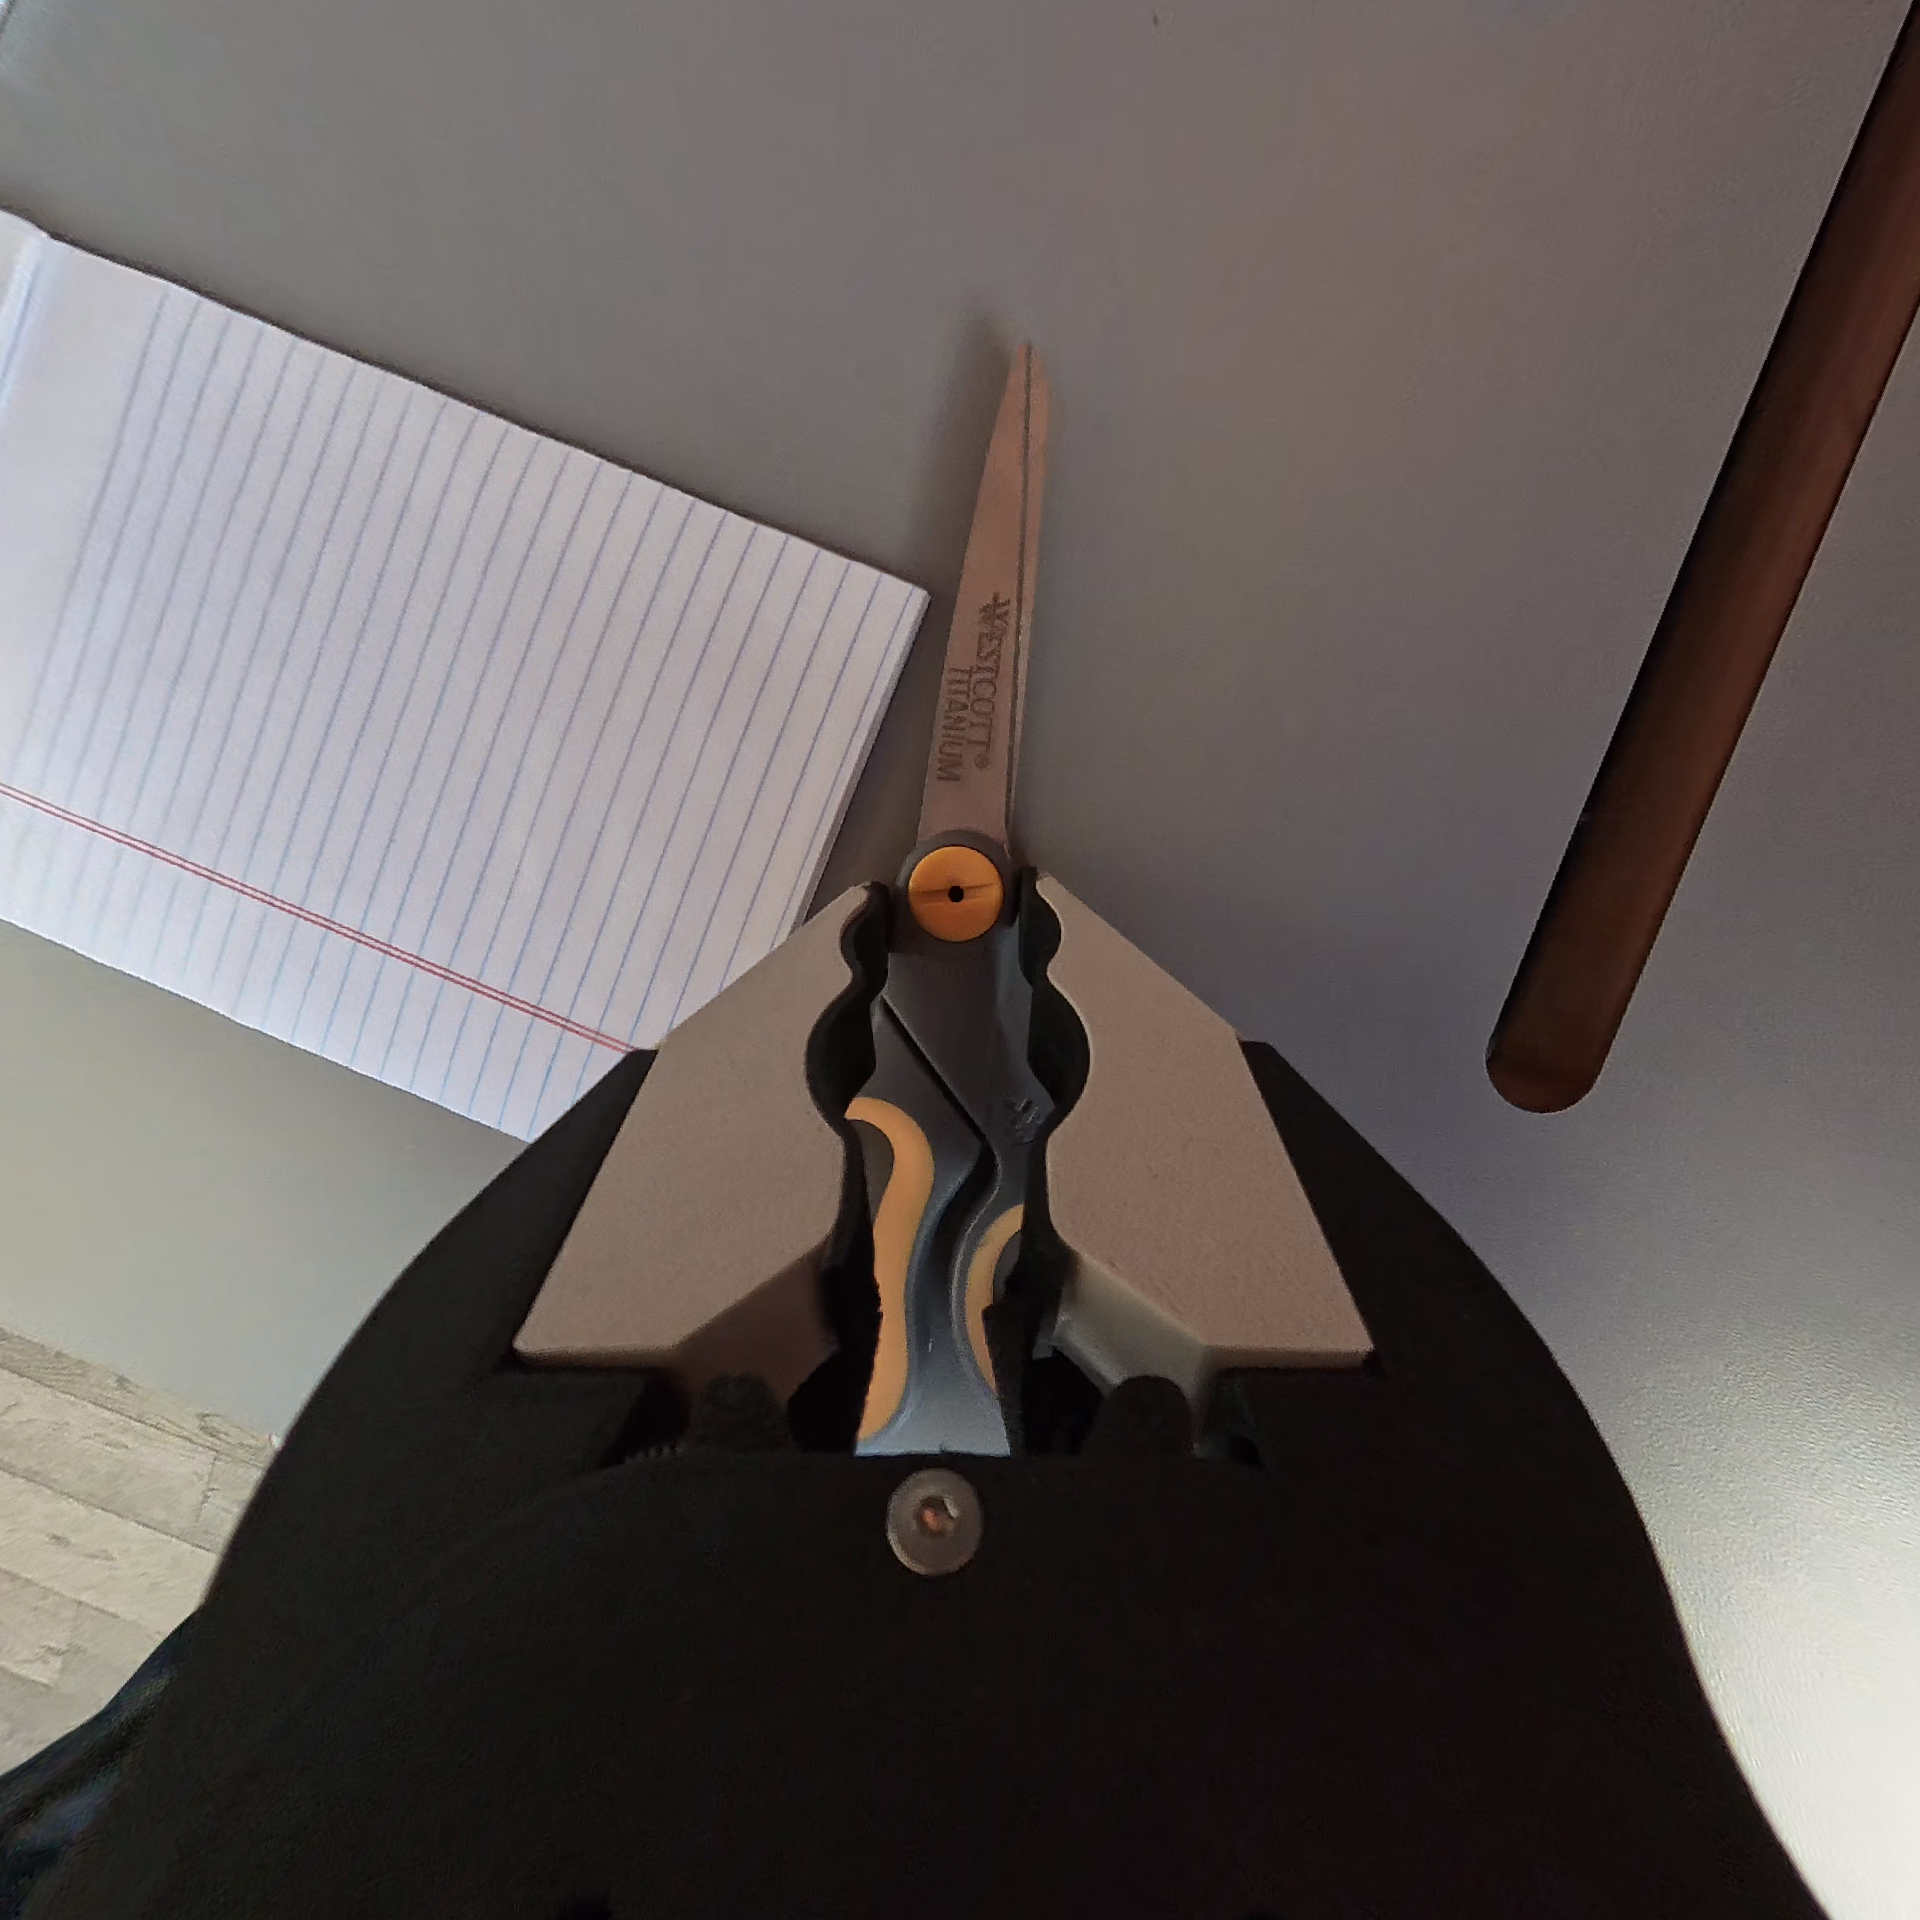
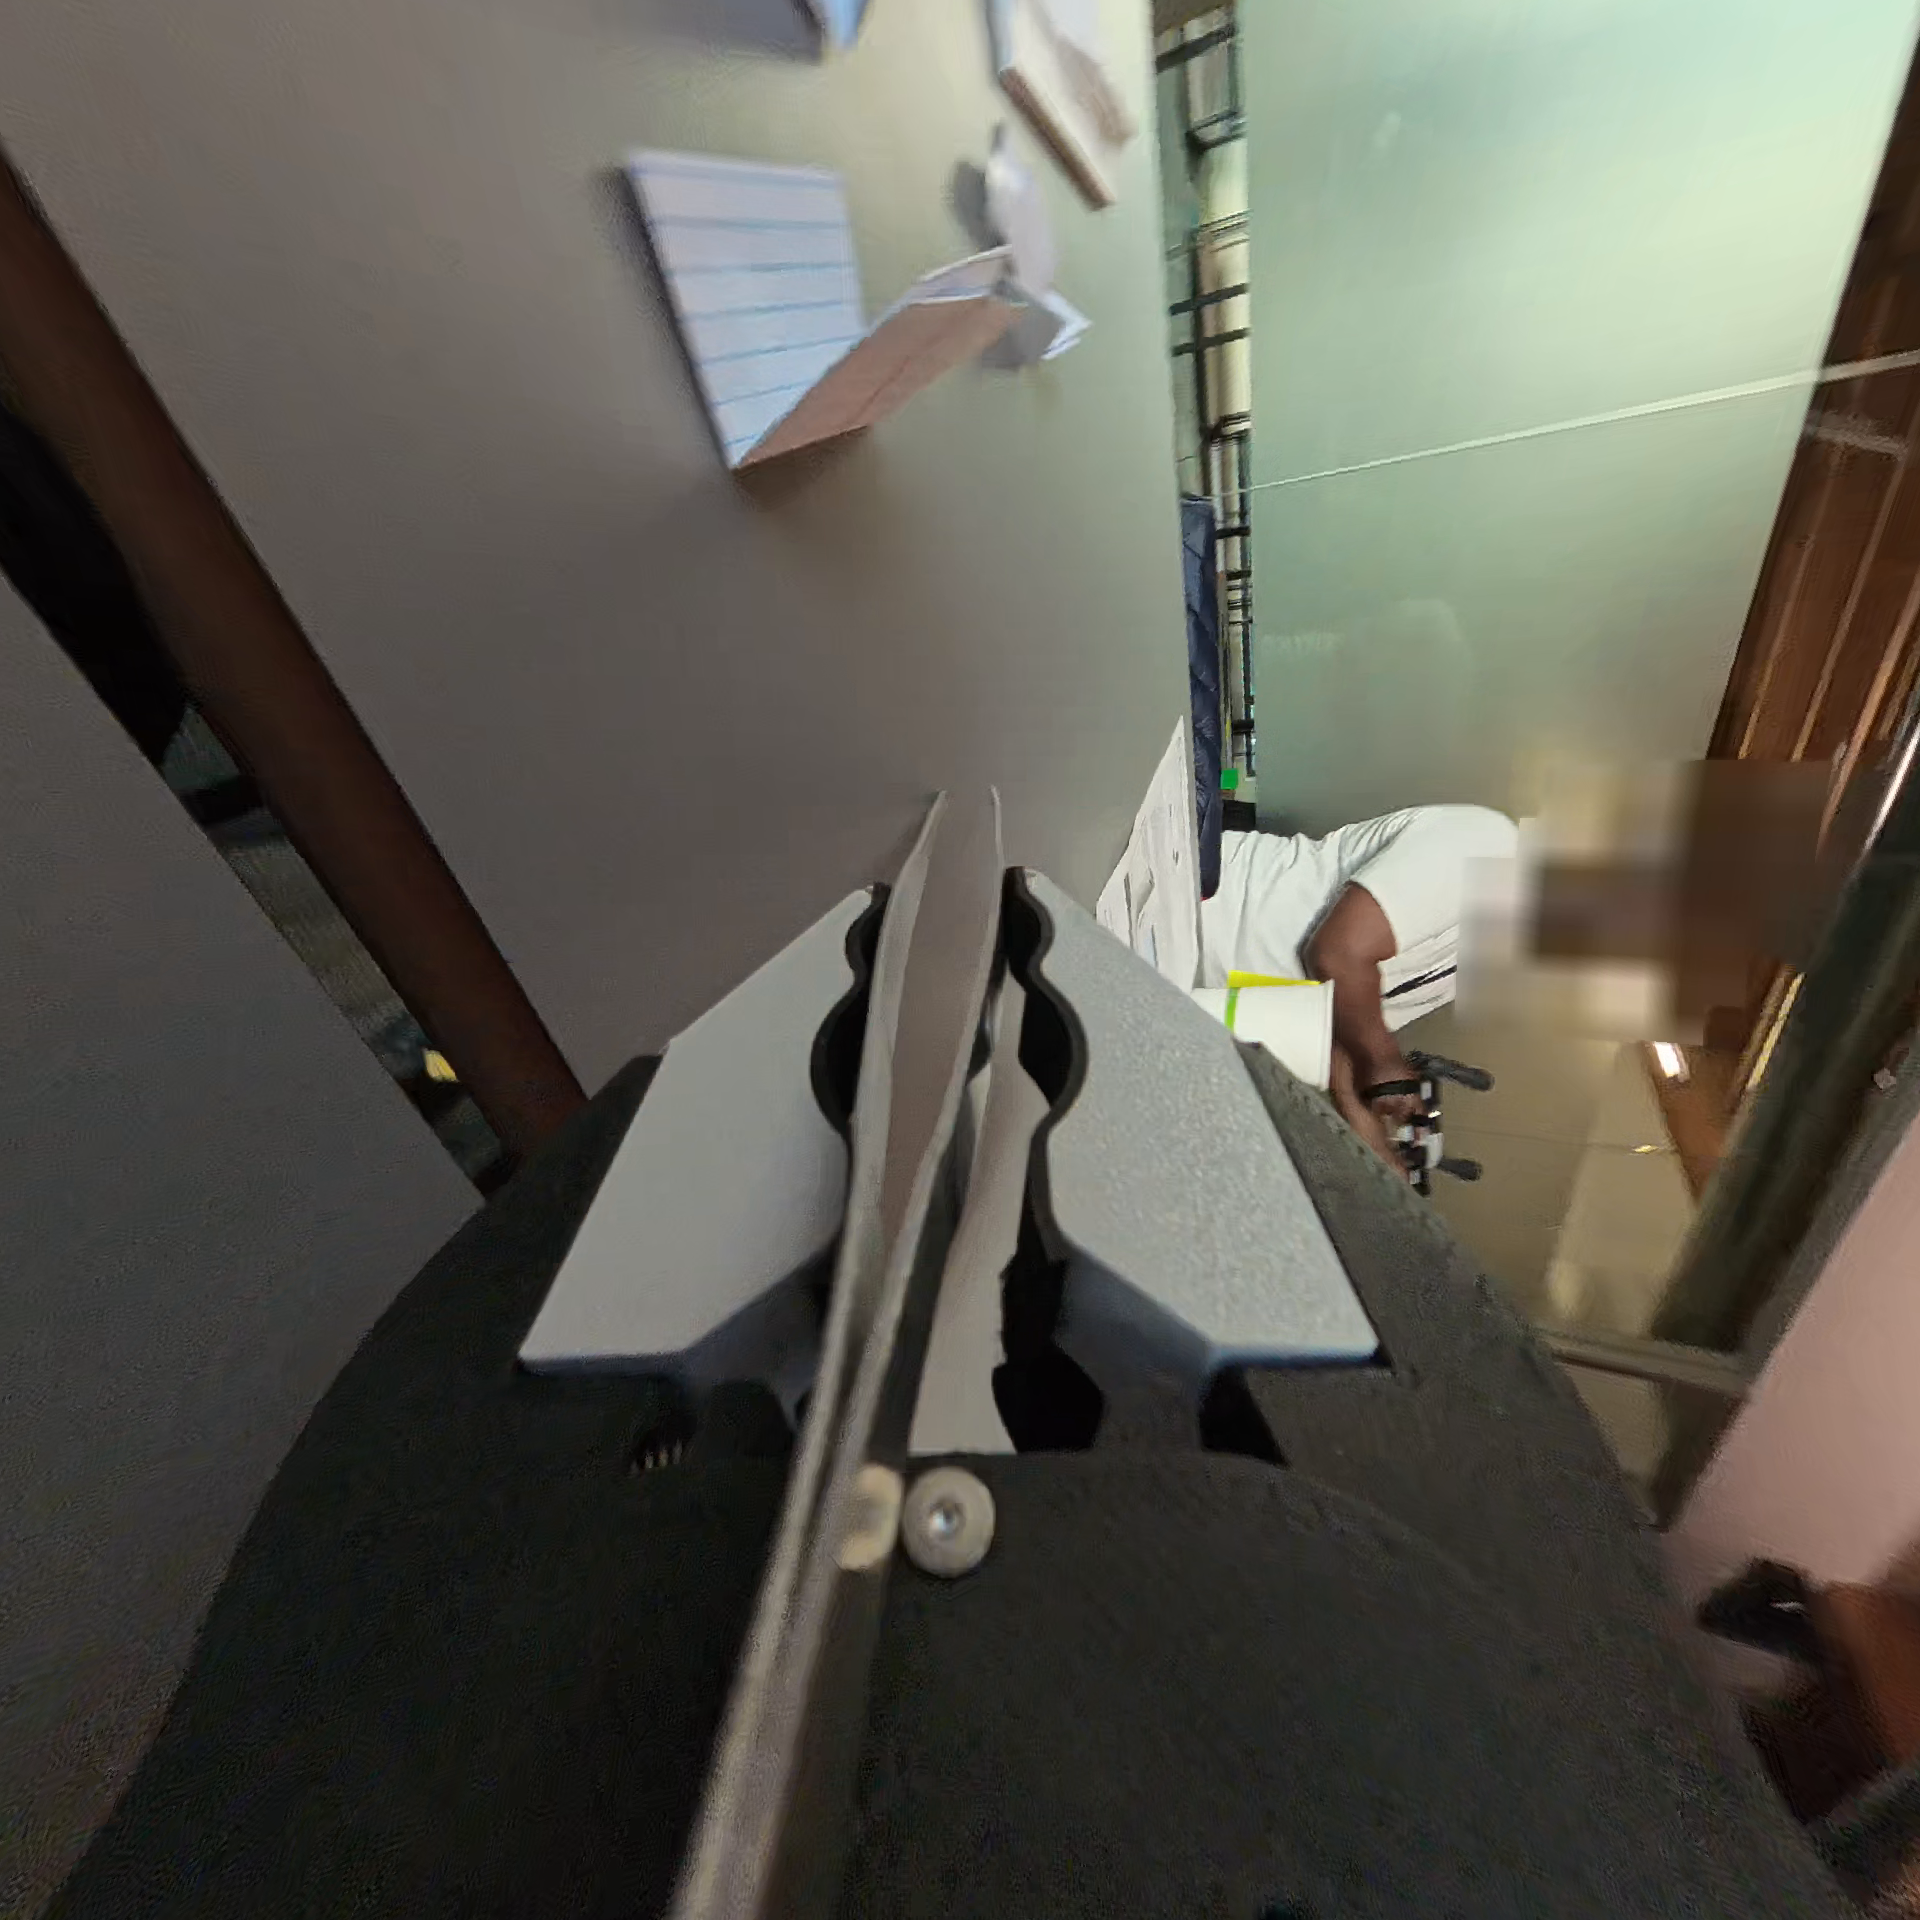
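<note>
Between left gripper (image 1: 951, 894) fingers: clamping scissors (image 1: 982, 665) by handles, blades closed, pointing forward over grey table (image 1: 1299, 416), just beside lined notepad (image 1: 416, 675).
Between right gripper (image 2: 940, 894) fingers: pinching thin paper sheet (image 2: 925, 1039) edge-on, probably keeping it taut.

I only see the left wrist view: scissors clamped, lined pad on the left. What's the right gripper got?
Observer: The right gripper is shut on a thin grey sheet, seen edge-on.
Operator: Anything beyond it?
Observer: A small lined pad lies farther off on the table, folded papers beside it.
Operator: Anyone nearby?
Observer: Yes, a person in a white shirt past the table's right edge, beside a paper cup.
</note>
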{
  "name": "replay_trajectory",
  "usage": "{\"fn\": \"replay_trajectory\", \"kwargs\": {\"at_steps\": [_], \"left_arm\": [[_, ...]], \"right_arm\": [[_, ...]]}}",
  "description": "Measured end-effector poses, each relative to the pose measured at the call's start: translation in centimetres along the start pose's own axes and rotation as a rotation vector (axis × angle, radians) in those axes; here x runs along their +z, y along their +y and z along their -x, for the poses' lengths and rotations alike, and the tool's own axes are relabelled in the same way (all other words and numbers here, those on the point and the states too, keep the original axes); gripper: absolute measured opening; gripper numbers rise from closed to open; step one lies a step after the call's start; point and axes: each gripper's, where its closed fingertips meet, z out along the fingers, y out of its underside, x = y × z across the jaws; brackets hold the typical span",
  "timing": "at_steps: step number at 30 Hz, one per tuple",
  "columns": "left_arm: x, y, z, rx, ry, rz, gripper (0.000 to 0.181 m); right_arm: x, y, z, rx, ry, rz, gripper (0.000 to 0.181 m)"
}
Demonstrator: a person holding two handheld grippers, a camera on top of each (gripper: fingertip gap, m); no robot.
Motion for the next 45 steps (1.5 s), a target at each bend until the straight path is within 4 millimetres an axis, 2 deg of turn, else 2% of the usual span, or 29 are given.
{"fn": "replay_trajectory", "kwargs": {"at_steps": [3, 5, 7, 10, 13, 14, 15, 16, 17, 19, 20, 21, 22, 24, 27, 29, 32, 35, 39, 43, 45], "left_arm": [[0.0, 0.0, 0.1, -0.018, 0.0, 0.007, 0.022], [-0.1, 0.0, 0.1, -0.059, -0.002, -0.027, 0.022], [-0.6, 0.0, -0.1, -0.112, 0.002, -0.083, 0.022], [-2.1, -1.0, -0.7, -0.196, 0.01, -0.213, 0.022], [-4.0, -3.1, -1.6, -0.295, 0.036, -0.375, 0.022], [-4.6, -4.0, -2.0, -0.329, 0.056, -0.435, 0.022], [-5.3, -5.2, -2.5, -0.363, 0.082, -0.502, 0.022], [-6.0, -6.5, -3.2, -0.391, 0.115, -0.577, 0.022], [-6.7, -8.0, -4.1, -0.41, 0.157, -0.657, 0.022], [-8.4, -11.5, -6.4, -0.407, 0.264, -0.825, 0.022], [-9.2, -13.2, -7.8, -0.403, 0.321, -0.896, 0.022], [-9.8, -14.8, -9.4, -0.398, 0.384, -0.953, 0.022], [-10.4, -16.5, -11.2, -0.388, 0.458, -1.001, 0.023], [-11.7, -19.5, -15.0, -0.367, 0.62, -1.08, 0.022], [-12.9, -22.8, -20.5, -0.315, 0.767, -1.124, 0.022], [-12.8, -24.4, -23.7, -0.284, 0.805, -1.113, 0.022], [-12.4, -26.1, -27.8, -0.279, 0.873, -1.081, 0.022], [-11.5, -27.4, -31.2, -0.281, 0.923, -1.034, 0.022], [-10.4, -28.8, -34.1, -0.285, 0.946, -0.999, 0.022], [-9.7, -30.1, -35.7, -0.277, 0.917, -0.994, 0.022], [-10.1, -30.5, -36.1, -0.271, 0.931, -1.007, 0.023]], "right_arm": [[1.8, 0.0, 0.9, -0.221, -0.041, 0.053, 0.034], [2.0, 0.9, 1.1, -0.253, -0.086, 0.121, 0.036], [1.5, 2.1, 0.8, -0.229, -0.104, 0.185, 0.045], [-0.9, 3.1, -0.8, -0.118, -0.043, 0.207, 0.05], [-4.0, 2.9, -2.6, 0.069, 0.05, 0.176, 0.051], [-5.1, 2.1, -3.3, 0.161, 0.089, 0.155, 0.052], [-6.1, 0.4, -3.7, 0.264, 0.115, 0.105, 0.052], [-7.1, -2.3, -3.9, 0.388, 0.12, 0.019, 0.051], [-8.0, -6.1, -3.4, 0.528, 0.073, -0.106, 0.046], [-9.9, -15.2, -1.0, 0.799, -0.17, -0.421, 0.033], [-10.9, -19.2, 0.2, 0.922, -0.313, -0.545, 0.033], [-11.7, -22.3, 1.1, 1.025, -0.434, -0.639, 0.033], [-12.6, -24.6, 1.9, 1.095, -0.537, -0.71, 0.031], [-14.0, -26.5, 2.8, 1.202, -0.672, -0.765, 0.026], [-18.5, -26.5, 1.5, 1.373, -0.778, -0.934, 0.026], [-20.0, -24.6, 1.1, 1.45, -0.734, -0.935, 0.03], [-23.0, -22.6, 0.8, 1.477, -0.703, -1.004, 0.031], [-24.4, -21.2, 1.3, 1.499, -0.677, -1.014, 0.038], [-25.9, -20.4, 1.8, 1.465, -0.657, -0.999, 0.041], [-26.3, -19.7, 2.1, 1.36, -0.572, -0.911, 0.047], [-26.1, -18.8, 1.8, 1.365, -0.512, -0.861, 0.028]]}}
